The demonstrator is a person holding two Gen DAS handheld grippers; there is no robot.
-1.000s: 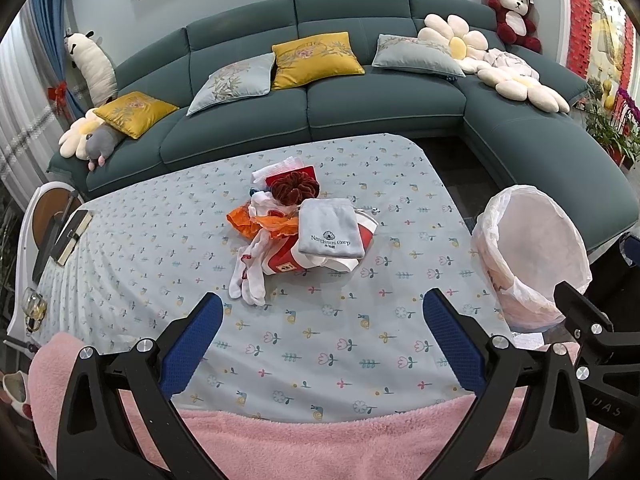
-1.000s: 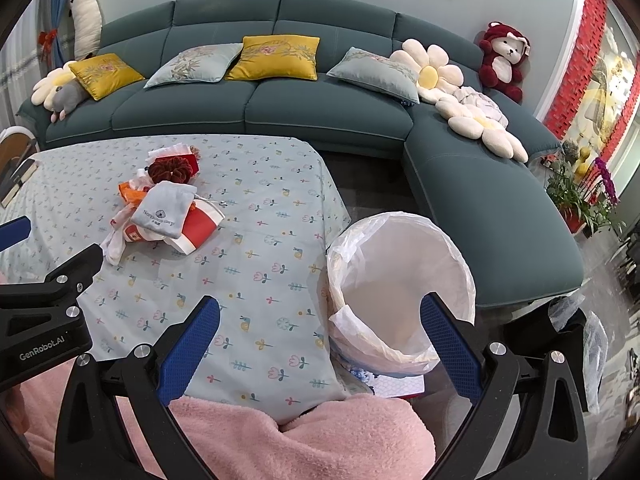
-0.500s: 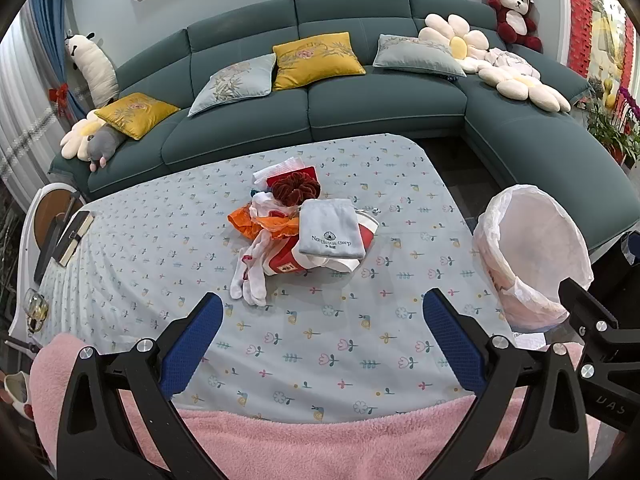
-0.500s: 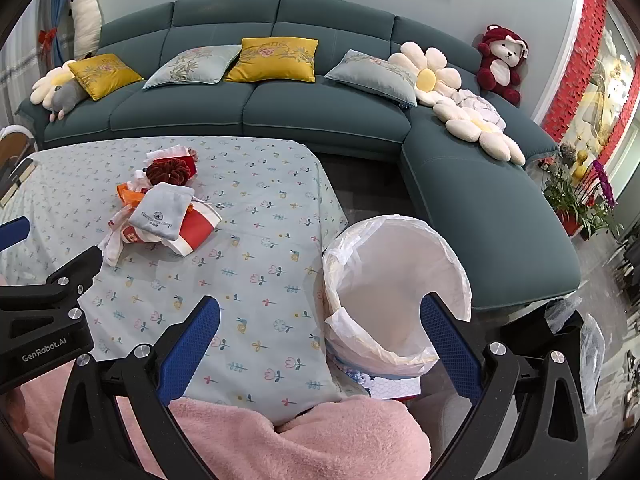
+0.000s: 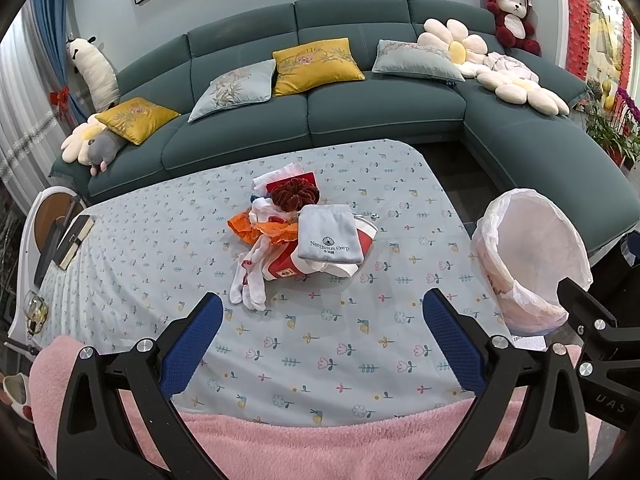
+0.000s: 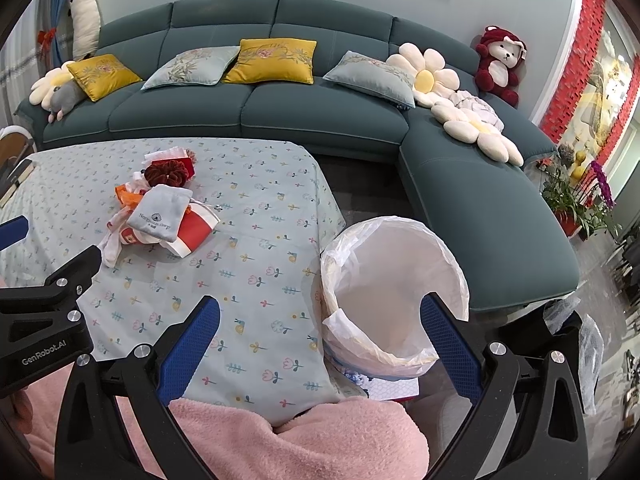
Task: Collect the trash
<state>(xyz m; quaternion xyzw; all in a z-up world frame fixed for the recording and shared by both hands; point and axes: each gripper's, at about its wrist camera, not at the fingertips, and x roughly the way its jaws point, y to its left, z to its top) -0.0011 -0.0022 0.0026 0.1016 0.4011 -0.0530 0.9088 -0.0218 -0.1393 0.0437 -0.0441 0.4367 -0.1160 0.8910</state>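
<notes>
Floral tablecloth [image 5: 340, 344] covers the table, with the trash pile [image 5: 304, 236] at its middle and the lined bin [image 6: 394, 292] beside its edge. Left gripper [image 5: 322, 340] and right gripper [image 6: 318, 340] both hover with fingers wide apart, holding and touching nothing.

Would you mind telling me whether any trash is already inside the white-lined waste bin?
No, the white-lined waste bin shows only bare liner inside, in the right wrist view.

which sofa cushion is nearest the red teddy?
The grey-blue cushion at the sofa's right end, touching the daisy pillow; the other grey-blue one and both yellow ones sit further left.
</notes>
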